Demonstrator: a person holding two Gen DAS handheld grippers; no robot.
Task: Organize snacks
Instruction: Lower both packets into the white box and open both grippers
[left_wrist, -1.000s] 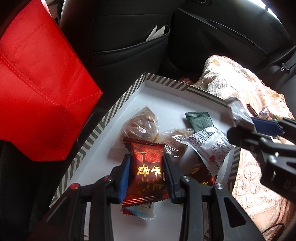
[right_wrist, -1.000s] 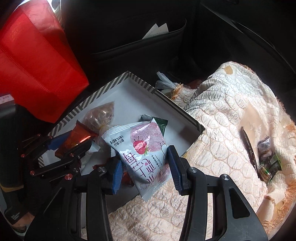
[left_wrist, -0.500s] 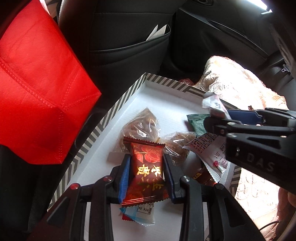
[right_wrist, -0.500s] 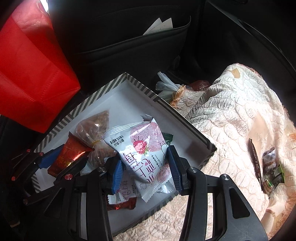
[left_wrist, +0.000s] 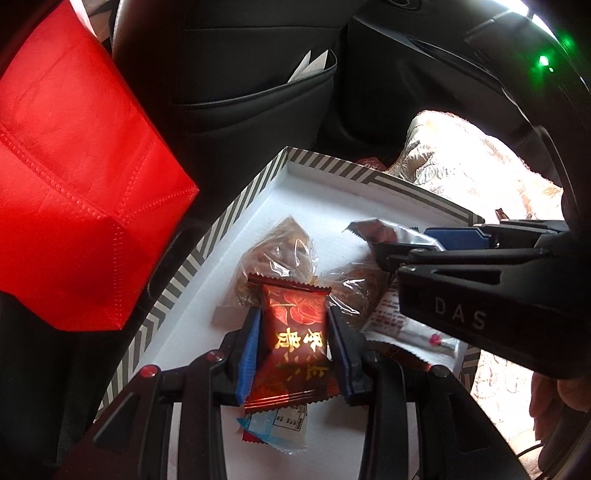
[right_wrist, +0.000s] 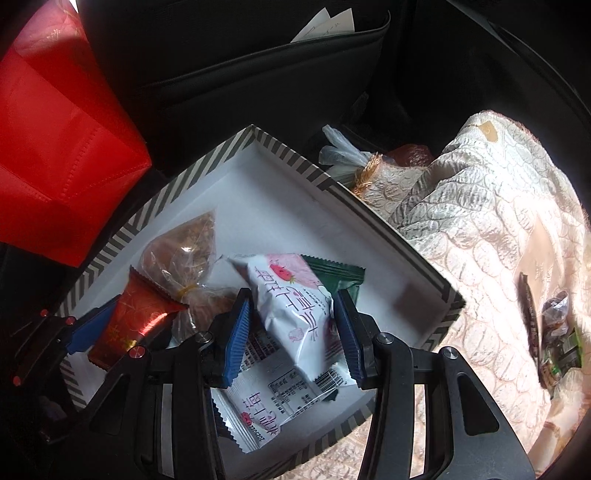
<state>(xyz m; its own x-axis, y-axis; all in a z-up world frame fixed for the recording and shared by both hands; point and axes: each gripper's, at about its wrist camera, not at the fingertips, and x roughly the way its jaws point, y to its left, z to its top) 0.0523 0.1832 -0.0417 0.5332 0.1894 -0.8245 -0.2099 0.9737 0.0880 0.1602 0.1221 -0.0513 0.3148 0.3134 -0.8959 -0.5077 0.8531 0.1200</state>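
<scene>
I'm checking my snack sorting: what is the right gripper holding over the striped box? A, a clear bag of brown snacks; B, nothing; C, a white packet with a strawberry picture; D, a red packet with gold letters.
C: the right gripper pinches the white strawberry packet between its blue pads, above the striped box.

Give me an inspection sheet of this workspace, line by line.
Surface: striped box, white inside, beside a quilted cover.
Job's things: red packet, strawberry packet, clear-wrapped pastries, green packet and a second strawberry packet in the box.
Clutter: loose snacks on the cover.
Grippers: left gripper grips the red packet; right gripper grips the strawberry packet over the box.
Cables: nothing seen.
Surroundings: red bag, black seat-back pocket holding papers.
</scene>
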